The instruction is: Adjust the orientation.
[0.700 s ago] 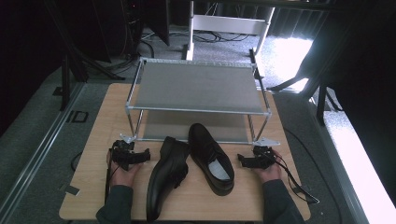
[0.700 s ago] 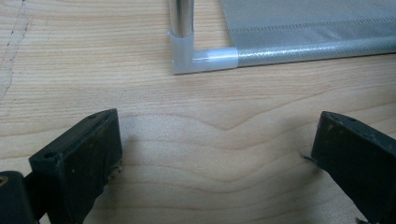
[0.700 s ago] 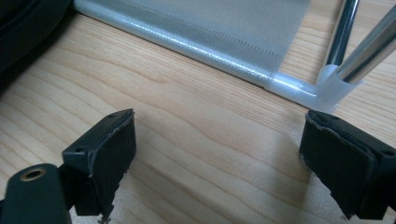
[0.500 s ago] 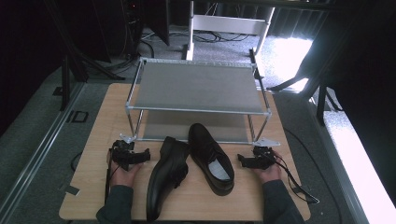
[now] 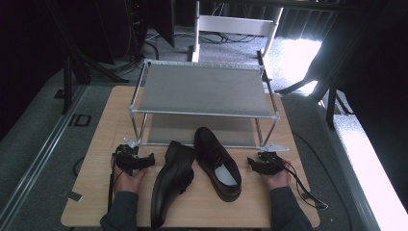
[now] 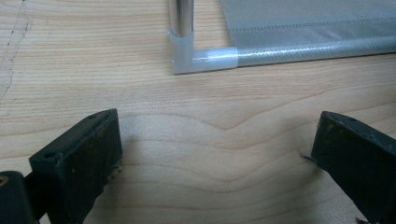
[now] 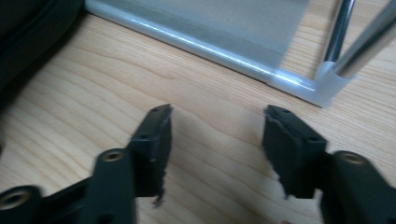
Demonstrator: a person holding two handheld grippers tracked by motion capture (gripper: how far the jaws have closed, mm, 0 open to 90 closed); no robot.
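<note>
Two black leather shoes lie on the wooden table (image 5: 96,144) in front of a two-tier metal rack (image 5: 204,89). The left shoe (image 5: 171,180) points away and leans to the right; the right shoe (image 5: 216,161) sits upright with its opening showing. My left gripper (image 5: 144,160) rests on the table left of the shoes, open, with nothing between its jaws (image 6: 212,154). My right gripper (image 5: 252,163) rests right of the shoes, open and empty (image 7: 217,135). A dark edge of a shoe (image 7: 32,32) shows at the upper left of the right gripper view.
The rack's lower shelf (image 5: 202,130) sits just behind the shoes; its front corner joints (image 6: 187,58) (image 7: 327,81) stand close ahead of each gripper. A cable (image 5: 308,187) trails from the right gripper. Dark floor and stands surround the table.
</note>
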